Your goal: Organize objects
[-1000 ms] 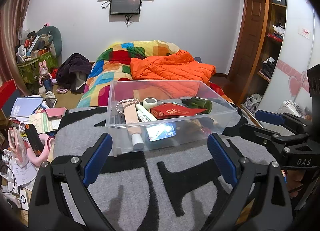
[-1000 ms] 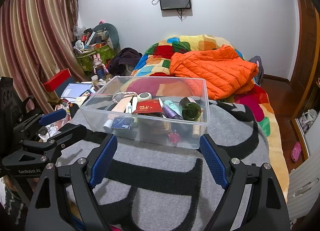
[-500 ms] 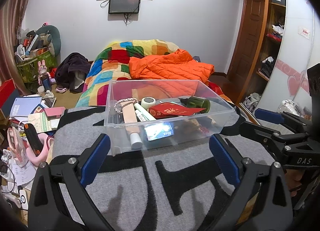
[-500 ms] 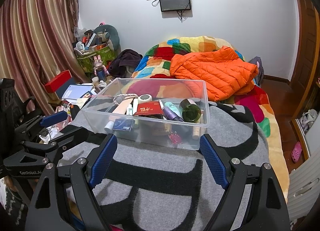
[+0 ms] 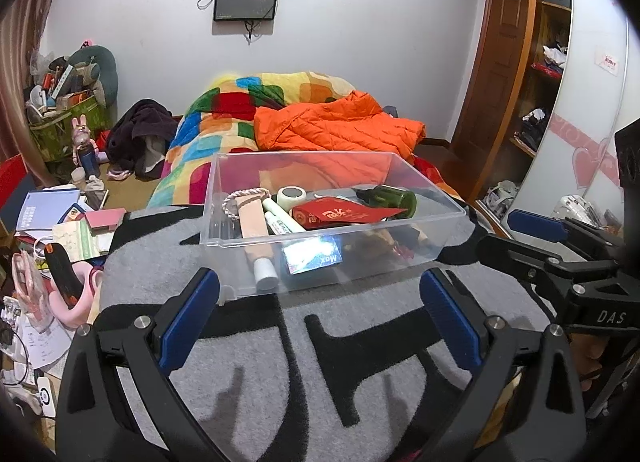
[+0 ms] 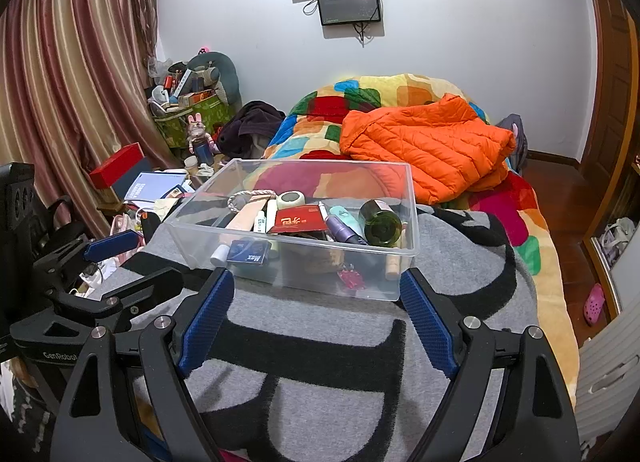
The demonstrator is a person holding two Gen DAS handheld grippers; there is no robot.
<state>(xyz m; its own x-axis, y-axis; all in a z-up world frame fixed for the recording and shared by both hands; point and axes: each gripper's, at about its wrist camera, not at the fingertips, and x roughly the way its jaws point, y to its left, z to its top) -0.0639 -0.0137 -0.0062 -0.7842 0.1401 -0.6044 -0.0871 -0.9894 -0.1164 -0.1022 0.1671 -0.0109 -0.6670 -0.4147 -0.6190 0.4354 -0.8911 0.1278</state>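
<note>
A clear plastic bin (image 5: pixel 209 202) (image 6: pixel 414 206) stands on a grey and black blanket (image 5: pixel 360 342) (image 6: pixel 320 342) on the bed. In it lie a red envelope (image 5: pixel 340 214) (image 6: pixel 298 219), a green bottle (image 5: pixel 394 198) (image 6: pixel 380 218), a tape roll (image 5: pixel 291 195), a skin-coloured tube (image 5: pixel 254 222), a blue box (image 5: pixel 314 258) (image 6: pixel 248 252) and a purple pen (image 6: pixel 344 230). My left gripper (image 5: pixel 316 294) (image 6: pixel 140 262) hovers open and empty just short of the bin's near wall. My right gripper (image 6: pixel 316 286) (image 5: pixel 516 234) is open and empty beside it, at the bin's right near corner.
An orange jacket (image 5: pixel 340 126) (image 6: pixel 428 138) lies on a colourful quilt (image 5: pixel 224 122) behind the bin. Books, papers and boxes (image 5: pixel 60 218) crowd the floor left of the bed. A wardrobe (image 5: pixel 560 102) stands on the right and curtains (image 6: pixel 72 82) hang on the left.
</note>
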